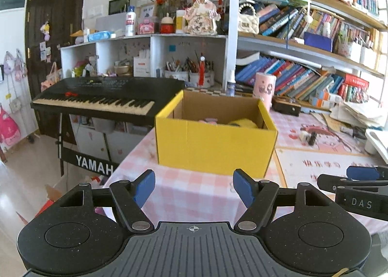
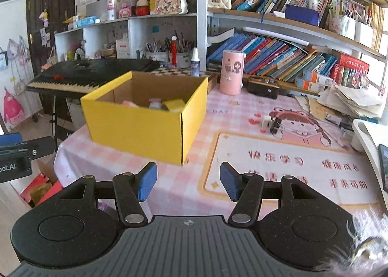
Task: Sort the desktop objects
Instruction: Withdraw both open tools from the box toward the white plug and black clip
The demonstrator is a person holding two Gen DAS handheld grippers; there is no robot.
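On the tabletop (image 2: 169,180), covered in a pink checked cloth, a yellow cardboard box (image 2: 143,121) stands open near the left edge with small pink and yellow items (image 2: 167,104) inside. To its right, well apart, a small white block (image 2: 266,122) and a black clip (image 2: 276,126) lie on the cartoon mat (image 2: 291,170). The left gripper (image 1: 194,187) hangs wide open and empty before the box. The right gripper (image 2: 185,181) is partly open, also empty.
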